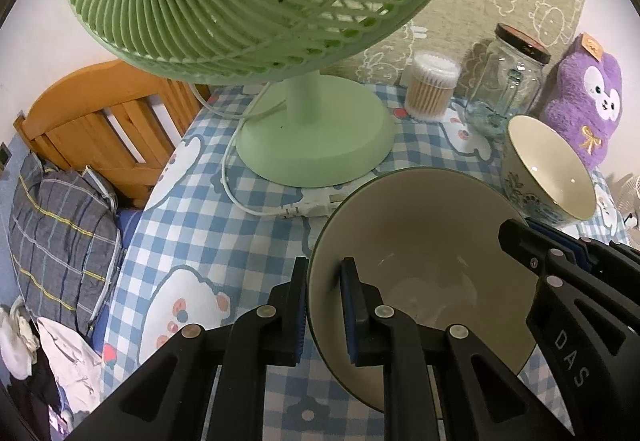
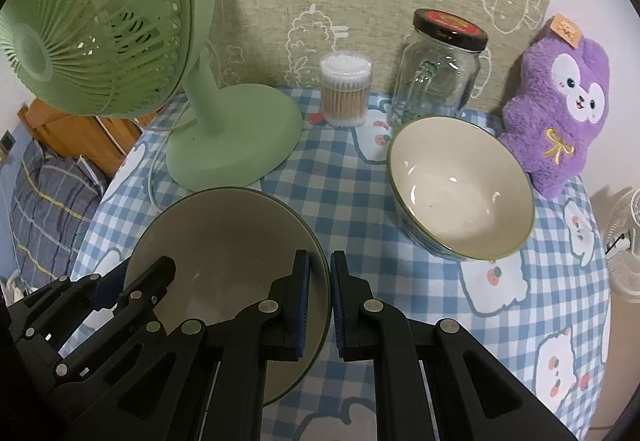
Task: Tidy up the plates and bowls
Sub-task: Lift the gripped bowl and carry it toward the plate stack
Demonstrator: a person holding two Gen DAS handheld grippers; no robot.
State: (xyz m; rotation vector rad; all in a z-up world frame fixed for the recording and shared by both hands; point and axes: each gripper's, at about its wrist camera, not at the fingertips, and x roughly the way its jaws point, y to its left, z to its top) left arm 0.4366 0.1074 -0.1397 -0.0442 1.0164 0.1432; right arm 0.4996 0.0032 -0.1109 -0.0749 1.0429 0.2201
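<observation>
A large cream bowl (image 1: 424,241) (image 2: 224,237) with a dark rim sits on the blue checked tablecloth (image 1: 224,225), near the front. My left gripper (image 1: 325,305) is shut on its left rim, one finger outside and one inside. My right gripper (image 2: 320,301) is shut on the opposite rim the same way. Each gripper shows in the other's view: the right gripper (image 1: 518,239) and the left gripper (image 2: 136,281). A smaller cream bowl (image 1: 560,177) (image 2: 460,193) with a blue flower pattern outside stands apart, to the right and further back.
A green table fan (image 1: 316,145) (image 2: 232,137) stands at the back left, its white cord (image 1: 240,201) trailing toward the large bowl. Cotton swabs (image 2: 345,93), a glass jar (image 2: 436,81) and a purple plush toy (image 2: 560,113) line the back. A wooden bed frame (image 1: 112,129) lies beyond the table's left edge.
</observation>
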